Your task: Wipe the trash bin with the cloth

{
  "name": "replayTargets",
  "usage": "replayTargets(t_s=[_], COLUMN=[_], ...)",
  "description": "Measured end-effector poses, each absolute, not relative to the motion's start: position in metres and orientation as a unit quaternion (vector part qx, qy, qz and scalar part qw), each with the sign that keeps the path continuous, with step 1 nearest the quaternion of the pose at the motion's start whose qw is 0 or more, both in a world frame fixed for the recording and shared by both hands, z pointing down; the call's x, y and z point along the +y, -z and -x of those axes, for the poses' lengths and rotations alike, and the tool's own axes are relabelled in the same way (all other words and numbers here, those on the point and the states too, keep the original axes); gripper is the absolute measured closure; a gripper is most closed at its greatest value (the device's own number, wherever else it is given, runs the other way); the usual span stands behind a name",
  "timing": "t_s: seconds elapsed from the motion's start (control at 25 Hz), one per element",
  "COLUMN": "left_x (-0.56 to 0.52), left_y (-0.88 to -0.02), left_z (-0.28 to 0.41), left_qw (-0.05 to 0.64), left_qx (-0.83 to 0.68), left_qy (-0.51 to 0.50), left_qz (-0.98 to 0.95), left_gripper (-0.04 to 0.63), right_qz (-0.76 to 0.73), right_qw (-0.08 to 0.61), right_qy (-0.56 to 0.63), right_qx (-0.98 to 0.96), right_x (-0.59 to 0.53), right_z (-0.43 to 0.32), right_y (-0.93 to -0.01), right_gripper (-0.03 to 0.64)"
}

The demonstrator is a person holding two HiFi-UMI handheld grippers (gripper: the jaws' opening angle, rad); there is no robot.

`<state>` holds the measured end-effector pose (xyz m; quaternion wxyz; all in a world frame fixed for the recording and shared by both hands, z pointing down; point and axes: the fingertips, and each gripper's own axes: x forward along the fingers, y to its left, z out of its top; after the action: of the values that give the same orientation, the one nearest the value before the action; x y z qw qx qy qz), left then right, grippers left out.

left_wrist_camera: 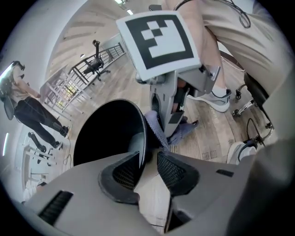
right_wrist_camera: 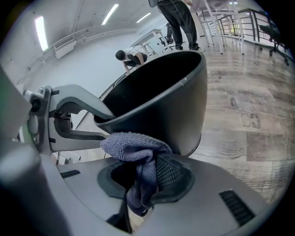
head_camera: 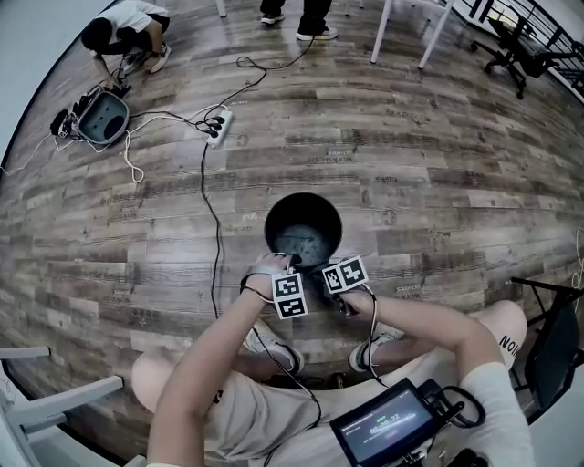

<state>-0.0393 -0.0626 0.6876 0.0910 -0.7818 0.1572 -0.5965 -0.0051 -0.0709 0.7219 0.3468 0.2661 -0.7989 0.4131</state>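
The black trash bin [head_camera: 303, 228] stands on the wood floor just ahead of my knees. My left gripper [head_camera: 288, 274] sits at its near rim. In the left gripper view the jaws [left_wrist_camera: 148, 156] straddle the bin's rim [left_wrist_camera: 142, 138], one inside and one outside, shut on it. My right gripper [head_camera: 334, 275] is beside it on the right, shut on a bunched blue-grey cloth [right_wrist_camera: 131, 146]. The cloth presses against the outer wall of the bin [right_wrist_camera: 170, 106], low and near the rim. The left gripper view also shows the cloth [left_wrist_camera: 182, 132] under the right gripper [left_wrist_camera: 168, 123].
A black cable [head_camera: 214, 239] runs along the floor left of the bin to a power strip [head_camera: 219, 126]. A person crouches by a grey device [head_camera: 102, 117] at the far left. White table legs [head_camera: 406, 27], an office chair [head_camera: 516, 46] and another chair [head_camera: 552, 337] stand around.
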Motion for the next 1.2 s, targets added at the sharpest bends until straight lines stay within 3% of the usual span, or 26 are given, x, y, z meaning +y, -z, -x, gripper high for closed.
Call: replayTargets(t_s=[0.84,1.2], left_x=[-0.064,-0.066], left_y=[-0.683,-0.685], left_z=[0.039,0.038], left_qw=[0.097,0.102], left_qx=[0.159,0.160], left_qy=[0.583,0.586], left_qz=[0.791,0.788], left_gripper=[0.471,0.474], right_qz=[-0.292,-0.303], right_qw=[0.380,0.386], right_qy=[-0.407,-0.423], right_qx=[-0.778,-0.762], right_x=[-0.074,-0.071], right_z=[-0.003,-0.007], right_y=[-0.864,-0.874], right_gripper=[0.537,0.537])
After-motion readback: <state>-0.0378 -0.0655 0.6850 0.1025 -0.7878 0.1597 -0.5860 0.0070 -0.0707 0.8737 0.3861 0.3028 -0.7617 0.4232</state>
